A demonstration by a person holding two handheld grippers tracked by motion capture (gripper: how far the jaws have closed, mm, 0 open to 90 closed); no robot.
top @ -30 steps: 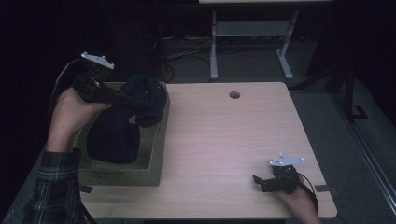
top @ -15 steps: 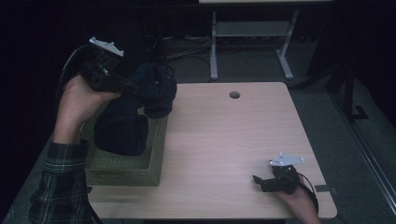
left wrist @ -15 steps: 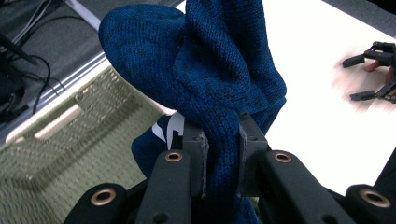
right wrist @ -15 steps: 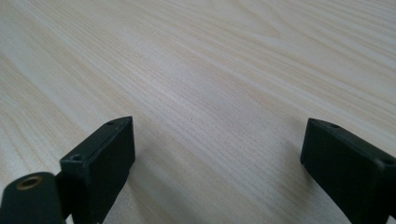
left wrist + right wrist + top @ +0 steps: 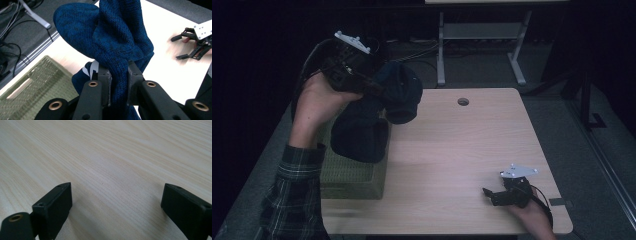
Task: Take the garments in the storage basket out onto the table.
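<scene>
High view, bottom right: right gripper (image 5: pixel 490 194) lies low on the wooden table (image 5: pixel 472 150), held by a hand at the frame's lower edge; grey plate on top.
Right gripper jaws: wide apart in the right gripper view, bare wood grain between them, nothing held (image 5: pixel 115 202).
High view, lower left: plaid sleeve (image 5: pixel 294 200) comes up from the bottom edge toward the left hand (image 5: pixel 319 102).
Basket: olive-green woven basket (image 5: pixel 349 175) sits at the left edge of the table, under the hanging cloth; its weave shows at lower left in the left gripper view (image 5: pixel 37 87).
Left gripper: raised at upper left of the high view (image 5: pixel 374 89), above the basket; jaws narrowed onto a fold of cloth, pads pressing it from both sides in the left gripper view (image 5: pixel 118 85).
Task's thing: dark blue knitted garment (image 5: pixel 362 130) hangs from the left gripper, clear of the table, one lobe bulging over the table's upper left corner; knit texture and a white label show in the left gripper view (image 5: pixel 117 40).
Far: round hole (image 5: pixel 463 101) near the table's back edge; grey metal stand (image 5: pixel 482 35) on the floor beyond, at top centre.
</scene>
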